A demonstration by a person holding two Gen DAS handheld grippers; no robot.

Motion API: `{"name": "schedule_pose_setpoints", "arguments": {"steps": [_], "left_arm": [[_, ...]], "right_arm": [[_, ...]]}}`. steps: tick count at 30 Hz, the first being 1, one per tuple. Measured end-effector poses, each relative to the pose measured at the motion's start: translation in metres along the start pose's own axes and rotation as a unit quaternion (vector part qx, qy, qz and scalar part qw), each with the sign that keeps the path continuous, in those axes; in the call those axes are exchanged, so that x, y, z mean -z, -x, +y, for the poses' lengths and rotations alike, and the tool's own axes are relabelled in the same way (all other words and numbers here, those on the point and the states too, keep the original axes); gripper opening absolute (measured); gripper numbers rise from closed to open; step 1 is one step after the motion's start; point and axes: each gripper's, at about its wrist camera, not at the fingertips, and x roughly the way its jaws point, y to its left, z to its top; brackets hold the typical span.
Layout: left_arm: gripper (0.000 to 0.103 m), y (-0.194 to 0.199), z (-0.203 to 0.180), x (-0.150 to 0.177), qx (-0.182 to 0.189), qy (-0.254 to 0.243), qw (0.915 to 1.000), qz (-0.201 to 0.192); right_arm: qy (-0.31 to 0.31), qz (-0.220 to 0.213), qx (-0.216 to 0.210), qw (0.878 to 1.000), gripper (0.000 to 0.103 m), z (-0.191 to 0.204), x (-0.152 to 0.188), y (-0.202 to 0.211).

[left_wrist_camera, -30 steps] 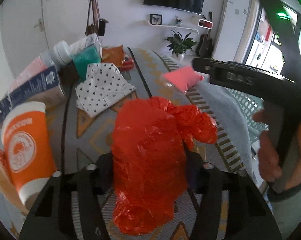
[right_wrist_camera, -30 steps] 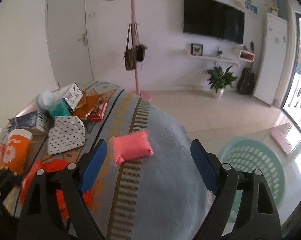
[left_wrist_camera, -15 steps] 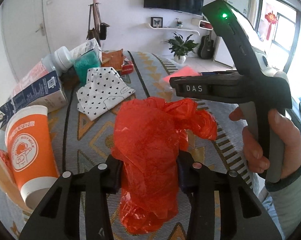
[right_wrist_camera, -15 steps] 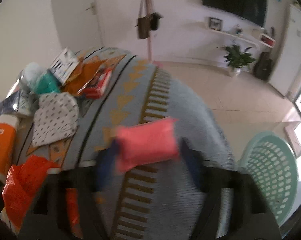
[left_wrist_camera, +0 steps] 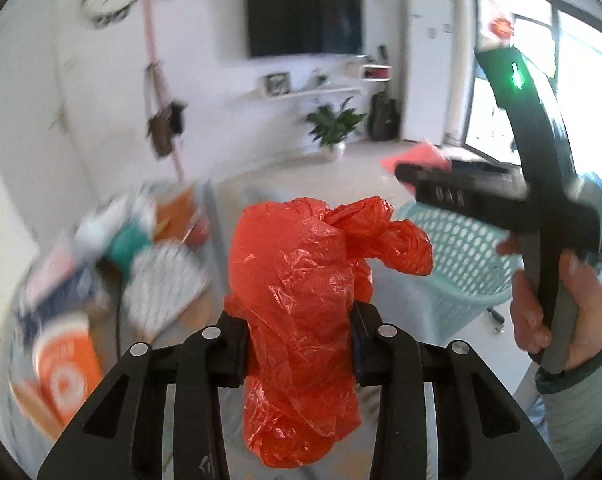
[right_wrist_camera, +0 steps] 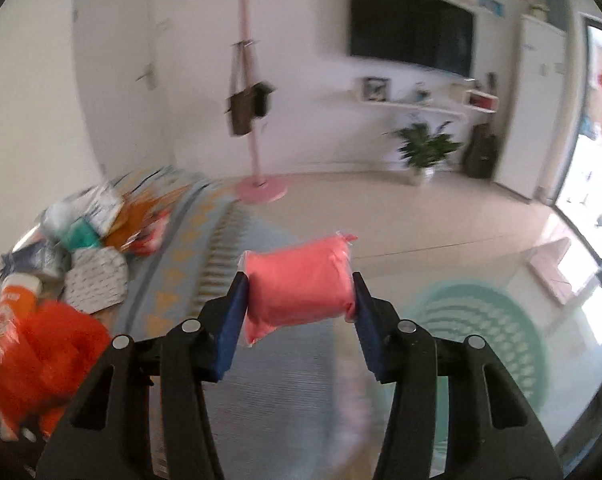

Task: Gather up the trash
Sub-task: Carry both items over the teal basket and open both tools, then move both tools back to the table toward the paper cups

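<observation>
My left gripper [left_wrist_camera: 297, 336] is shut on a crumpled red plastic bag [left_wrist_camera: 301, 300] and holds it up above the table. My right gripper [right_wrist_camera: 299, 300] is shut on a pink packet [right_wrist_camera: 299, 286], lifted off the patterned tablecloth [right_wrist_camera: 189, 264]. The right gripper also shows in the left wrist view [left_wrist_camera: 405, 172], to the right, with the pink packet [left_wrist_camera: 419, 158] in it. A mint-green mesh basket [left_wrist_camera: 461, 256] stands on the floor to the right; in the right wrist view it [right_wrist_camera: 481, 336] lies low right. The red bag [right_wrist_camera: 41, 356] shows at lower left there.
More trash lies at the table's left: an orange paper cup [left_wrist_camera: 67, 364], a dotted white wrapper [right_wrist_camera: 95, 280], a teal packet [right_wrist_camera: 83, 236], cartons and orange wrappers [right_wrist_camera: 141, 216]. A pink coat stand [right_wrist_camera: 257, 120] and a potted plant [right_wrist_camera: 425, 148] stand behind.
Both grippers closed on their items and lifted them off the table. The view swung right and the green basket came into sight.
</observation>
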Motion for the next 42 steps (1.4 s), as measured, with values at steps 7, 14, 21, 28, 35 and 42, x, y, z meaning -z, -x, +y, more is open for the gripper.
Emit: {"name": "schedule_pose_setpoints", "arguments": {"steps": [7, 14, 21, 28, 35, 42], "left_arm": [[0.034, -0.082, -0.067, -0.055, 0.089, -0.031, 0.9950, 0.032], [0.034, -0.173, -0.110, -0.061, 0.141, -0.024, 0.9824, 0.121], [0.061, -0.182, -0.109, -0.062, 0.138, -0.027, 0.9834, 0.115], [0.063, -0.152, -0.094, -0.064, 0.140, -0.011, 0.9871, 0.076], [0.063, -0.081, -0.062, -0.056, 0.125, 0.021, 0.9920, 0.004], [0.063, 0.004, -0.011, -0.030, 0.062, 0.068, 0.9938, -0.062]], "right_arm": [[-0.092, 0.037, 0.080, 0.992, 0.048, -0.111, 0.027, -0.007], [-0.149, 0.111, 0.118, 0.975, 0.048, -0.166, 0.075, -0.047], [-0.173, 0.131, 0.133, 0.967, 0.059, -0.187, 0.094, -0.051], [-0.172, 0.108, 0.135, 0.970, 0.068, -0.180, 0.086, -0.030], [-0.135, 0.046, 0.116, 0.983, 0.068, -0.129, 0.051, 0.017], [-0.084, -0.029, 0.049, 0.995, 0.068, -0.047, 0.027, 0.067]]}}
